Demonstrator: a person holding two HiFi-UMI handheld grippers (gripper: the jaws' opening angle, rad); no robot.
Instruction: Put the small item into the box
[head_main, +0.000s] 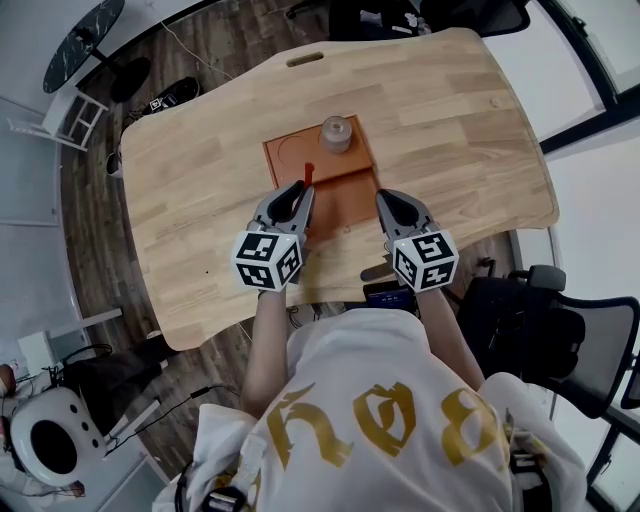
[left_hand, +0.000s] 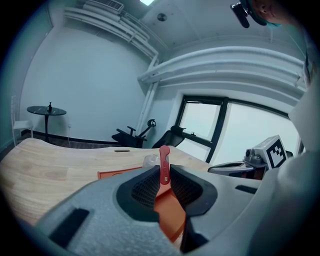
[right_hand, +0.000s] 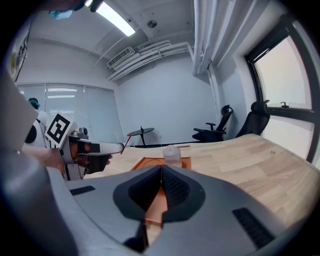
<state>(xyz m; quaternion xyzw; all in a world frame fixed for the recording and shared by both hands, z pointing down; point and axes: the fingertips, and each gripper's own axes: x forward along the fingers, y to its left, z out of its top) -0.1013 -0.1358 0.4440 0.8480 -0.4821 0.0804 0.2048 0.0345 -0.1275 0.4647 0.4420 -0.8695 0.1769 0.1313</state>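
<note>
The white shirt (head_main: 380, 420) fills the bottom of the head view. Just past it, 2 grippers hover over the near side of the table (head_main: 200, 200). The left gripper (head_main: 298, 192) is clamped on the red item (head_main: 308, 175), a thin strip. Its long axis runs out along the jaws, and its free end is over the orange box (head_main: 350, 195) directly ahead. The right gripper (head_main: 386, 198), just beside the box's near right corner, is pressed closed on nothing. A jar (head_main: 336, 133) stands in the box's far part. The left gripper likely needs only to move forward and down.
</note>
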